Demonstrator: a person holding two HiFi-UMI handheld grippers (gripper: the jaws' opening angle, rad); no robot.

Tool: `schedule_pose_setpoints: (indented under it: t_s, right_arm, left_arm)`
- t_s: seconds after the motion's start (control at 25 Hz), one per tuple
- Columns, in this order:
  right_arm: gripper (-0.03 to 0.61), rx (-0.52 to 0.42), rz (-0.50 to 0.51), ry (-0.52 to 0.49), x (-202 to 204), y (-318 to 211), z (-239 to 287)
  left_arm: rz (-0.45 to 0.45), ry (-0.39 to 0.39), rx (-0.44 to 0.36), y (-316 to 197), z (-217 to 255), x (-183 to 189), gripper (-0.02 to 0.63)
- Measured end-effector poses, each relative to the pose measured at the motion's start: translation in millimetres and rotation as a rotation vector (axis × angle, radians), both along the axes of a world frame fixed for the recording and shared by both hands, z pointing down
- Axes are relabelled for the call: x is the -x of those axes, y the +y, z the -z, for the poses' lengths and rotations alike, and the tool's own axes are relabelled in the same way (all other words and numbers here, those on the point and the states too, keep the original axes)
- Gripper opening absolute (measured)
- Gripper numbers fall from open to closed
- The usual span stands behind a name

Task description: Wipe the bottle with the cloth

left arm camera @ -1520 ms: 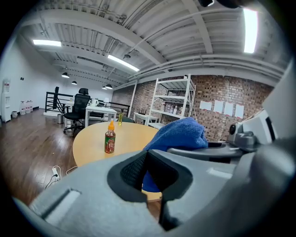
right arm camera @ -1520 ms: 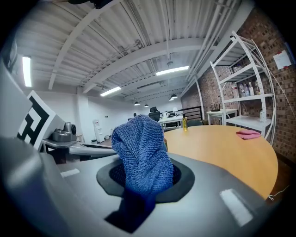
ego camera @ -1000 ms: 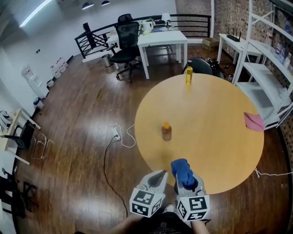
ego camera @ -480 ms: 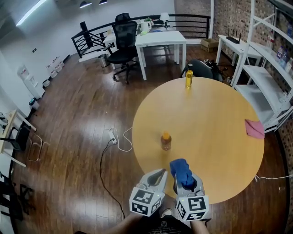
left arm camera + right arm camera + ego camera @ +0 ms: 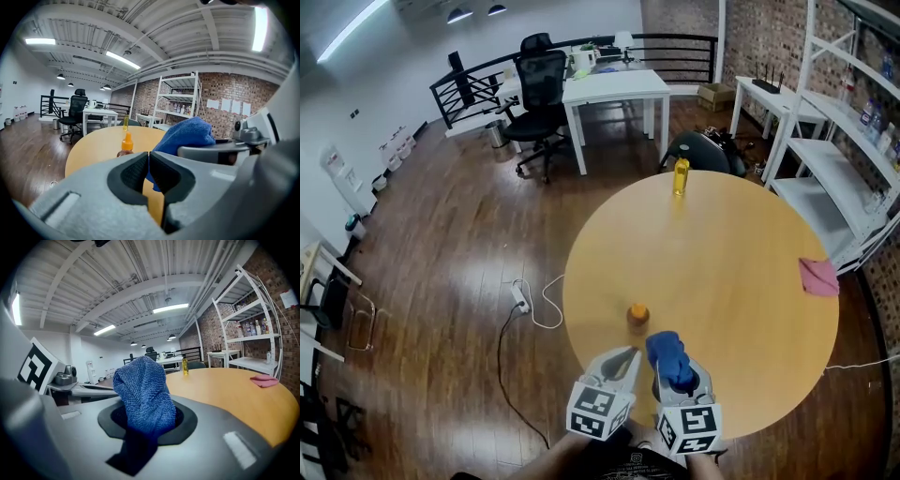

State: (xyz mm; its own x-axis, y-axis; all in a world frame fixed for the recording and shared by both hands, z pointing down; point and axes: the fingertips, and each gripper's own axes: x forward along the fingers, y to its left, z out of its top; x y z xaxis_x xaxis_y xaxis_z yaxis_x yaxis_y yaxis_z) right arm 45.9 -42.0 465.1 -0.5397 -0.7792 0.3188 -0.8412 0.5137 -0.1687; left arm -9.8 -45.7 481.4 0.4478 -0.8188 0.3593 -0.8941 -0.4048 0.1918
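Bottle (image 5: pixel 637 316), orange cap, stands upright near the tabletop's (image 5: pixel 750 244) near-left edge, nothing touching it. Blue cloth (image 5: pixel 669 354) is bunched and clamped in the right gripper (image 5: pixel 677 373), just short of the bottle. Left gripper (image 5: pixel 626 358) has its jaws together, empty. Wiping not started; all of it is left. Yellow bottle (image 5: pixel 681 175) at far edge, pink cloth (image 5: pixel 817 277) at right edge. No label readable.

near bottle (image 5: pixel 637 316): on table (image 5: pixel 741 253), front edge | far bottle (image 5: pixel 681 175): back edge | rag (image 5: pixel 818 277): right edge
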Motion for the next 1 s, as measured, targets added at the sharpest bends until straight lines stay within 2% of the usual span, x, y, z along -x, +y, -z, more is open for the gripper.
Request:
schedule_pose_setpoints:
  t_s: [0.36,0.68,0.84,1.0]
  right_arm:
    - [0.103,0.027,-0.070,0.010,0,-35,-13]
    - [0.103,0.042,-0.125,0.023,4,-56,-22]
    - [0.103,0.052,-0.158,0.027,4,-68,-29]
    - [0.103,0.048,-0.170,-0.014,9,-83,-28]
  left_arm:
    - [-0.073,-0.055,0.005,-48,-18,15,0.005]
    - [-0.144,-0.048,-0.007,-72,-25,22,0.071]
    - [-0.208,-0.037,-0.016,-81,-27,18,0.101]
    - [-0.266,-0.061,-0.042,-90,-25,16,0.129]
